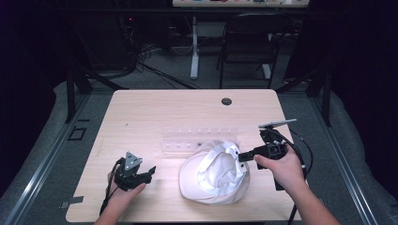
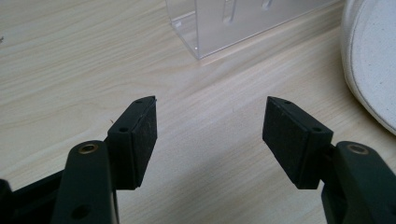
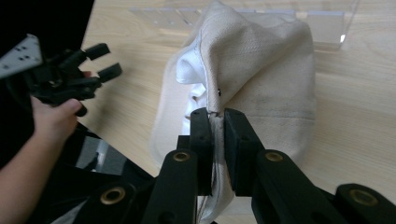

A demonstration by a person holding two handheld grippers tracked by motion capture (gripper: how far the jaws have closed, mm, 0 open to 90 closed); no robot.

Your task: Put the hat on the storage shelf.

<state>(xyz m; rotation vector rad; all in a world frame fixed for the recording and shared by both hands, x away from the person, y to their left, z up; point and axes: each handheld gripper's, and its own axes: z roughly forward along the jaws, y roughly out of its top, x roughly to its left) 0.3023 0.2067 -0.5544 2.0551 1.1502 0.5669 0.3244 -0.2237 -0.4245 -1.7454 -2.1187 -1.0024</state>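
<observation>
- Your right gripper [image 3: 215,116] is pinching the edge of the white hat [image 3: 261,70]. You can see this at the bottom middle of the right gripper view, where the two black jaws press the cloth between them.
- In the high view, the hat [image 1: 216,173] sits in the lower middle of the frame, on the wooden table [image 1: 141,112]. Your right gripper [image 1: 241,157] touches its right side.
- Your right hand [image 1: 281,168] holds that gripper at the lower right of the high view.
- Your left gripper [image 1: 151,171] is at the lower left of the high view, near the hat but not touching it.
- In the left gripper view, its jaws are spread wide with bare table between them [image 2: 210,126].
- A clear plastic rack [image 1: 187,140] lies just behind the hat, in the middle of the high view.
- A small dark hole [image 1: 226,101] is in the table, above the middle of the high view.
</observation>
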